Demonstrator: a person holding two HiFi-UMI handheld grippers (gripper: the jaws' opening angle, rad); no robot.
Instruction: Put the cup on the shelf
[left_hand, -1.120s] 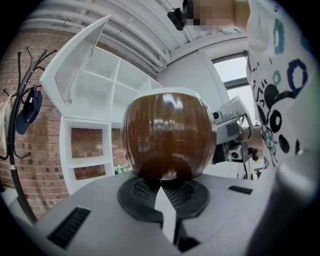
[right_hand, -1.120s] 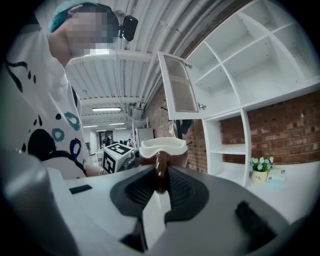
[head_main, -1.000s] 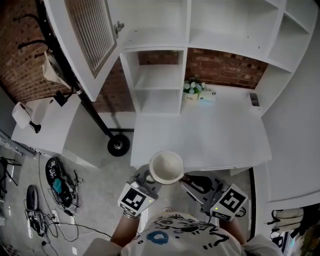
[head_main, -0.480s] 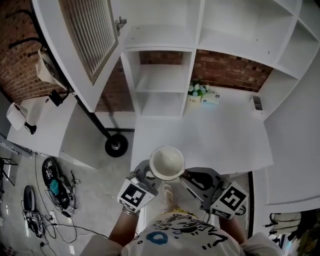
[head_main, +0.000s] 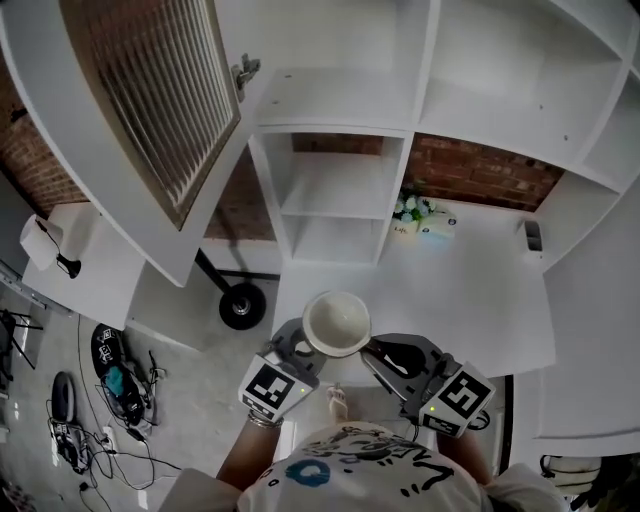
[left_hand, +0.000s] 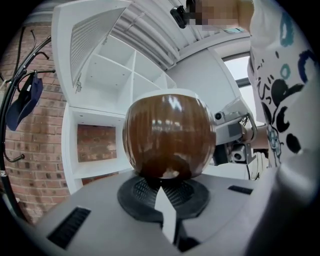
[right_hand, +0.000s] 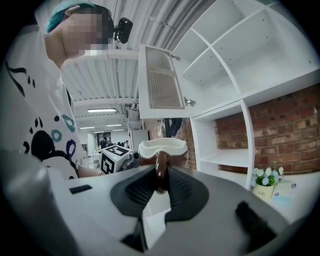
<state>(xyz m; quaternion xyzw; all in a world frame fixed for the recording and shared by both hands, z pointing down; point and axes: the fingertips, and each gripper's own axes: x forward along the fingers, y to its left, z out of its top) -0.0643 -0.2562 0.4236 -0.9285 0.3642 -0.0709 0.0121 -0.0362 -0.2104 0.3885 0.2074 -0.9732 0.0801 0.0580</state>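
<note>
A cup (head_main: 337, 321), glossy brown outside and white inside, is held upright between both grippers just in front of the white desk (head_main: 470, 295). My left gripper (head_main: 306, 346) is shut on its rounded lower body (left_hand: 167, 137). My right gripper (head_main: 372, 353) is shut on the brown handle (right_hand: 160, 170), under the white rim (right_hand: 162, 147). The white shelf unit (head_main: 340, 185) with open cubbies stands ahead, beyond the cup. Its lower cubbies hold nothing that I can see.
A louvred cabinet door (head_main: 150, 110) hangs open at upper left. A small pot of white flowers (head_main: 408, 214) and a pale box (head_main: 440, 226) sit at the desk's back. A black wheel (head_main: 240, 306) and cables (head_main: 110, 385) lie on the floor at left.
The shelf unit and open door now look larger and nearer in the head view. The cup stays held between both grippers.
</note>
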